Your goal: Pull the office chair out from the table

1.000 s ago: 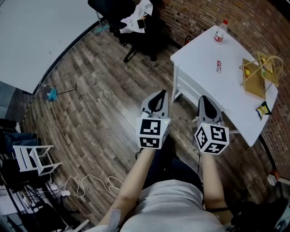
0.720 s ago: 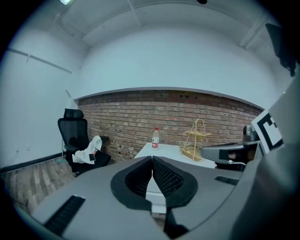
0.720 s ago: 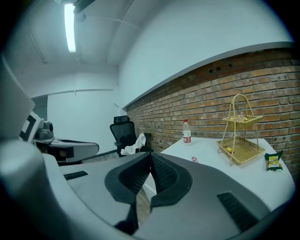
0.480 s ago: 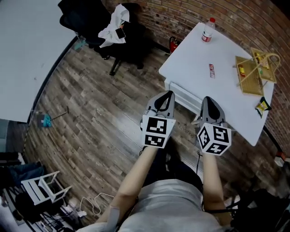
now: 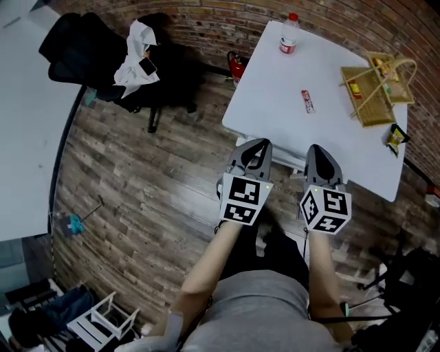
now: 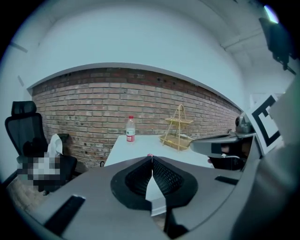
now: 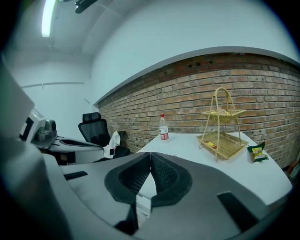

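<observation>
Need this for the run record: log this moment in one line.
left hand-held gripper: shut, empty | right hand-held gripper: shut, empty | office chair: untouched, beside white table | pull: not yet begun

My left gripper (image 5: 256, 146) and my right gripper (image 5: 317, 150) grey with black-and-white marker cubes, white table (image 5: 330, 141), black office chair (image 5: 75, 45), red brick wall (image 5: 206, 20), brown plank floor (image 5: 144, 192).

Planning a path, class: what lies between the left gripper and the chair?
In the head view, only wooden floor lies between the left gripper and the chair; the table corner sits just beside that stretch.
</observation>
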A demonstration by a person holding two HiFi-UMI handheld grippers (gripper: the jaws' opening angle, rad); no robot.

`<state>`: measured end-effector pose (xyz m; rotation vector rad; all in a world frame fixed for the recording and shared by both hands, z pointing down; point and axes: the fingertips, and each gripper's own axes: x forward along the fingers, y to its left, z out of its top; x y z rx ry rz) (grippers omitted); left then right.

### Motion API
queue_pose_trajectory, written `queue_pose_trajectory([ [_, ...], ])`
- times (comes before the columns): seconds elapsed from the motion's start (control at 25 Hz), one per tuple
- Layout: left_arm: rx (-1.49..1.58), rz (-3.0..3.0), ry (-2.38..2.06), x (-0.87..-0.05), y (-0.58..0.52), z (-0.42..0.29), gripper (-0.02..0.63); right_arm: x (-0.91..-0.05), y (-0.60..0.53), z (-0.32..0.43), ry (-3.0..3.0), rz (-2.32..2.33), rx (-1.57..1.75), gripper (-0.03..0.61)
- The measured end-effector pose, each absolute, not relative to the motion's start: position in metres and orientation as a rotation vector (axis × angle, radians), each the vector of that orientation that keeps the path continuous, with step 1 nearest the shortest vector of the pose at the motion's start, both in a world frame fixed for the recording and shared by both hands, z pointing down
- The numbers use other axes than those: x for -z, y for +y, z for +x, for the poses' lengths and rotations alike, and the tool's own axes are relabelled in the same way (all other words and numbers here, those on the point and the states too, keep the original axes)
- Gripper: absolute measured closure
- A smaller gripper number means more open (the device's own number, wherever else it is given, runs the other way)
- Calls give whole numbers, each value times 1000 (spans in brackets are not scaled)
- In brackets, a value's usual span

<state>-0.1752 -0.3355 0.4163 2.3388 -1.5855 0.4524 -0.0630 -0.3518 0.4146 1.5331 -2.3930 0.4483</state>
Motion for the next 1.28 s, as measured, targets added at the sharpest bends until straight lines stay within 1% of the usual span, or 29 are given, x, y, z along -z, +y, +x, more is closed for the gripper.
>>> queue_pose_trajectory([
  [0.16, -505, 2414, -1483, -423, -355, -165, 598, -419, -362, -59, -2326, 1554, -378, 563],
  [0.32, -596, 2490, -1379, -433, -367, -153, 598, -424, -363, -62, -2277, 1435, -233, 563],
  [0.52, -859, 2618, -1211, -453, -361, -132, 598, -436, -356, -53, -2134, 1267, -60, 563],
  [0.6, -957, 2663, -1173, -456, -362, -126, 598, -440, -356, -48, -2137, 1217, -78, 563],
  [0.72, -1022, 2720, -1106, -456, -364, -117, 598, -445, -356, -46, -2195, 1110, -151, 561],
  [0.88, -1104, 2790, -954, -458, -355, -107, 597, -452, -348, -46, -2200, 899, -103, 558],
  [0.92, -1131, 2803, -921, -459, -354, -106, 597, -454, -345, -47, -2195, 842, -79, 538],
  [0.96, -1156, 2815, -892, -459, -354, -105, 597, -458, -343, -48, -2190, 782, -57, 460],
  [1.0, -1179, 2823, -866, -460, -354, -104, 597, -462, -340, -49, -2181, 725, -40, 422],
  [1.12, -1270, 2821, -785, -465, -352, -104, 594, -475, -332, -50, -2132, 613, 6, 418],
  [1.16, -1300, 2817, -754, -467, -351, -104, 571, -479, -330, -50, -2114, 584, 23, 417],
  [1.2, -1323, 2815, -720, -470, -350, -103, 520, -482, -328, -51, -2094, 554, 42, 418],
  [1.24, -1346, 2816, -685, -472, -348, -101, 483, -486, -327, -52, -2071, 523, 60, 417],
  [1.28, -1376, 2819, -648, -476, -347, -99, 476, -490, -325, -53, -2047, 490, 78, 417],
])
